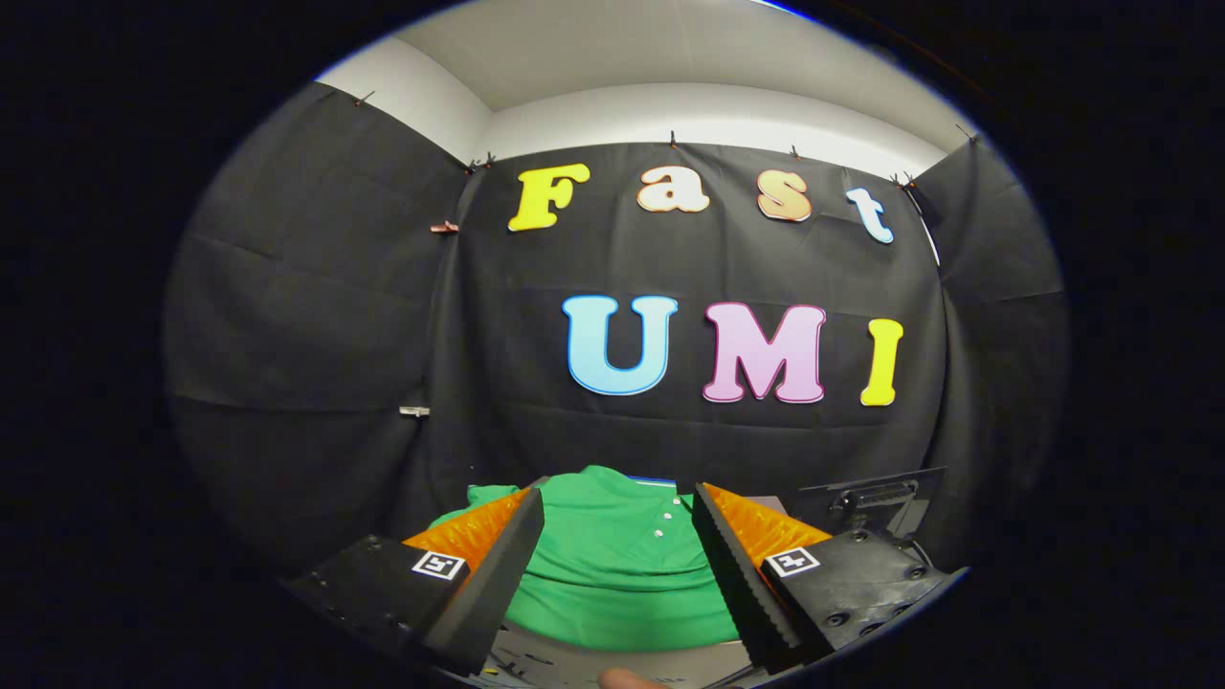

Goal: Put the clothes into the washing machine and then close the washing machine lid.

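Clothes here are one green shirt (612, 565) with small white buttons, and it lies spread on a pale surface (574, 660) between and just ahead of the fingers. Gripper (617, 507) stands wide open above it, and whether the fingers touch the cloth I cannot tell. Beyond the right finger, near the shirt, stands a dark machine part (876, 502) with a handle. Behind everything hangs the black cloth wall (316, 335).

Hand-held gripper (617, 512): mine, pointing forward, roughly level.
Fingers (498, 574): spread wide apart, gripping nothing.
Fingertip (627, 678): my own, just below the fingers.
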A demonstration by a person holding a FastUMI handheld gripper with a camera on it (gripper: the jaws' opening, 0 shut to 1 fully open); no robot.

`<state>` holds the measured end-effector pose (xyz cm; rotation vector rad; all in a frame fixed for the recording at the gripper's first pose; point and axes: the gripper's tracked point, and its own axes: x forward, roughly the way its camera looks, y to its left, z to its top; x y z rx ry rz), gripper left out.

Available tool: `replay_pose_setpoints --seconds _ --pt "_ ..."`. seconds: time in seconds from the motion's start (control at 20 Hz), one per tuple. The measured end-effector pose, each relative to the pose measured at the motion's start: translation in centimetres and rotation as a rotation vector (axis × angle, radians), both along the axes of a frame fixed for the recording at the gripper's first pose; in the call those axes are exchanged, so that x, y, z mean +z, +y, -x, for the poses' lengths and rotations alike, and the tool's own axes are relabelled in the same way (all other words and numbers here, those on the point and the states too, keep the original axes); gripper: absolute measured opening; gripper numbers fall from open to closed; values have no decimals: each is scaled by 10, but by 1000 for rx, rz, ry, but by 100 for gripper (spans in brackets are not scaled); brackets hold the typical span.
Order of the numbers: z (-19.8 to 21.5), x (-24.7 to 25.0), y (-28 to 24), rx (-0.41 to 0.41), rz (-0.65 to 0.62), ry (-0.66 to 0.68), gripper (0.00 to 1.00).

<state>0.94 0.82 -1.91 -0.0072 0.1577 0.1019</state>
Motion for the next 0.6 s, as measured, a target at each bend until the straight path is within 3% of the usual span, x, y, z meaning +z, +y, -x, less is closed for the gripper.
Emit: replay_pose_setpoints --seconds 0.15,0.45,0.6 --pt "-35 -28 7 26 -9 121 97" --pt "-115 -81 -19 -95 17 355 98" --pt "-109 -160 -15 -72 56 646 98"
